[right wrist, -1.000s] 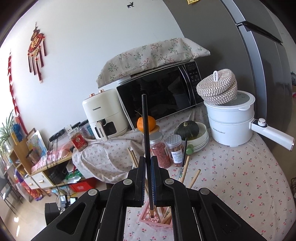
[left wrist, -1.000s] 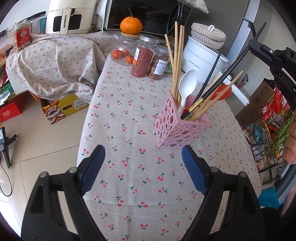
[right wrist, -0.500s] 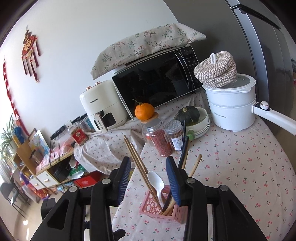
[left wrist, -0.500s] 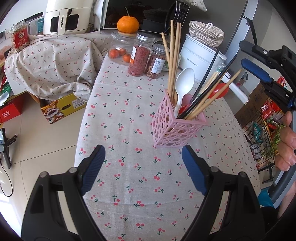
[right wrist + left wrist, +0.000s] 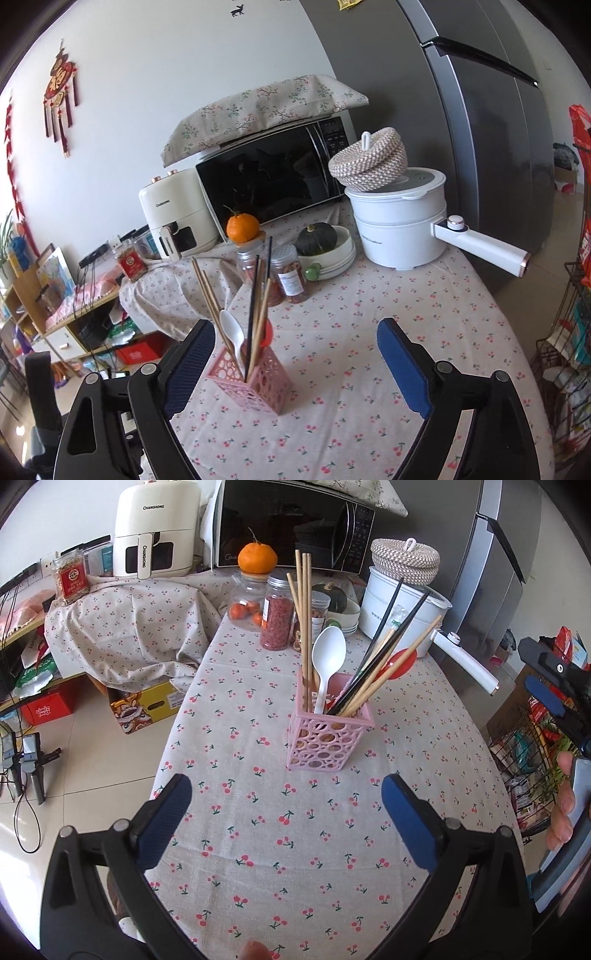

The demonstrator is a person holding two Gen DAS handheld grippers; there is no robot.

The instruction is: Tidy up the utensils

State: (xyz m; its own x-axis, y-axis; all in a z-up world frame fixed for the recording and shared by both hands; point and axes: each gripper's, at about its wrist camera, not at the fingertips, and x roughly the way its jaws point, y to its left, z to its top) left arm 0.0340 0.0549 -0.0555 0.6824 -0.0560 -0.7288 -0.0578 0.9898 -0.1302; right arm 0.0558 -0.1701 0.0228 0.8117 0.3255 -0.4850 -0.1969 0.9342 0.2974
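A grey refrigerator [image 5: 491,147] is seen at the back right, beside a worktop [image 5: 258,834] covered in a cherry-print cloth. A black microwave [image 5: 273,184] draped with floral fabric and a cream air fryer [image 5: 177,218] are lined up along the wall. A white electric pot [image 5: 399,229] topped by a woven lid is placed near the worktop's far right corner, with jars of dried goods [image 5: 277,620] and an orange [image 5: 257,558] to its left. A pink perforated utensil holder [image 5: 325,738] is stood upright near the middle of the worktop, well apart from the appliances. In it are gathered wooden chopsticks [image 5: 304,627], black chopsticks [image 5: 384,653], a white spoon [image 5: 327,661] and a red spoon [image 5: 397,662]. The left tongs [image 5: 284,794] are held spread wide and empty above the cloth, short of the holder. The right tongs [image 5: 295,339] are likewise released, with nothing gripped, above and beside the holder.
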